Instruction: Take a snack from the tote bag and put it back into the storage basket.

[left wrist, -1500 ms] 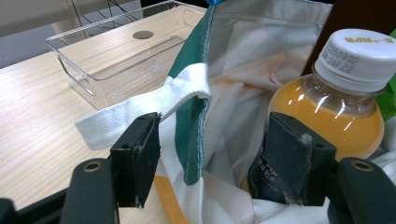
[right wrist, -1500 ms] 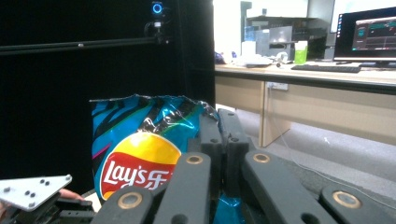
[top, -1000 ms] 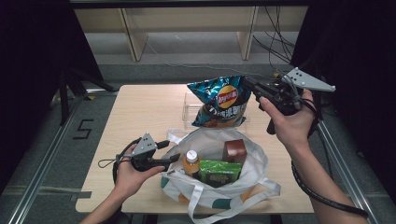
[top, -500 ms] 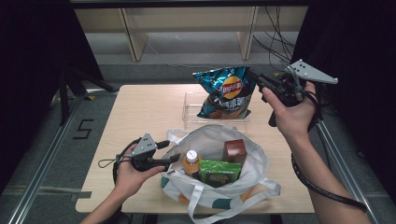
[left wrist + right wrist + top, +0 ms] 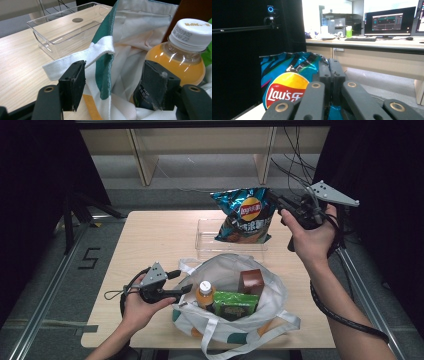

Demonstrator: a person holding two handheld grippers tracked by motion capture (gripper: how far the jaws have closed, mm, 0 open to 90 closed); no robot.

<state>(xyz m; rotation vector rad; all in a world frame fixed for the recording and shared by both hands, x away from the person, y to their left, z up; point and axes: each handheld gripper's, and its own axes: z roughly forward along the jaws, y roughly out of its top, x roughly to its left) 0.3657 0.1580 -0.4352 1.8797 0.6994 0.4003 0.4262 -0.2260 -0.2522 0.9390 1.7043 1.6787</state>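
Crisp bag (image 5: 244, 215): blue foil, red and yellow logo. Held in the air over the far half of the table (image 5: 150, 235), above the clear plastic tray (image 5: 210, 242). Pinched at its upper right edge by the right gripper (image 5: 274, 200), whose jaws are pressed fully together on the foil; the right gripper view shows the bag (image 5: 287, 82) bunched between the two black jaws.

Right gripper: gripped in the person's right hand (image 5: 312, 237), raised well above the table top, pointing left in the high view.

Left gripper (image 5: 182, 281): held in the left hand (image 5: 142, 302) low at the near left of the table. Jaws stand wide apart, pressing on nothing. In the left gripper view the tote's rim and white strap (image 5: 100, 50) lie between them, and the bottle sits just behind one jaw.

Tote bag (image 5: 260, 320): white cloth with green trim, open-mouthed, at the near middle of the table.

Contents of tote: orange drink bottle (image 5: 204, 294) with white cap, upright; green box (image 5: 235, 302); brown box (image 5: 251, 281).

Clear plastic tray: just beyond the tote.
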